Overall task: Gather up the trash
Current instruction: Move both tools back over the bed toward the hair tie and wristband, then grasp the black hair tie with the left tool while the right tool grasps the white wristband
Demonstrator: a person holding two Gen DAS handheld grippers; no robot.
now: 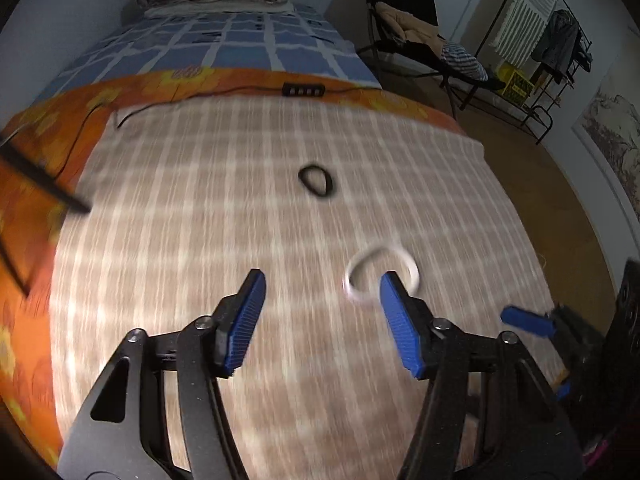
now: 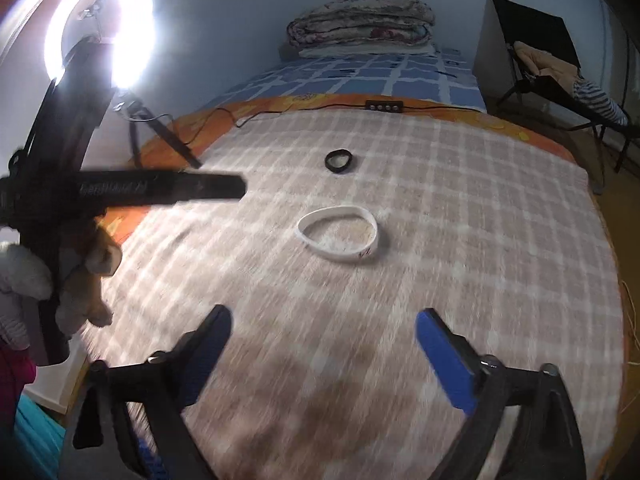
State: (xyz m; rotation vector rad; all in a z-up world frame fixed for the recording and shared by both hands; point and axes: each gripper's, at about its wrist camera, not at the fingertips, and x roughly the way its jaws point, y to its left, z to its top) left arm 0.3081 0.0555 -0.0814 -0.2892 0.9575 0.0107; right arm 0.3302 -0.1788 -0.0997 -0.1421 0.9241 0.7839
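Two bands lie on the beige checked blanket (image 2: 460, 220) of a bed. The white band (image 2: 340, 256) is the nearer one, and the black band (image 2: 329, 162) lies further up the bed. My right gripper (image 2: 324, 314) hovers open short of the white band, with only blanket between its jaws. In the left wrist view my left gripper (image 1: 320, 280) is open and empty. Its right fingertip overlaps the blurred white band (image 1: 352, 276), and the black band (image 1: 320, 194) lies beyond. A blue finger (image 1: 528, 321) of the right gripper shows at the right edge.
A lit ring light (image 2: 100, 28) on a black stand (image 2: 60, 168) rises at the bed's left, with a soft toy (image 2: 92, 272) beside it. A black power strip (image 1: 303, 90) and its cable cross the orange sheet. Folded quilts (image 2: 360, 20) sit at the bed's head. A chair (image 1: 404, 20) and a clothes rack (image 1: 552, 40) stand on the right.
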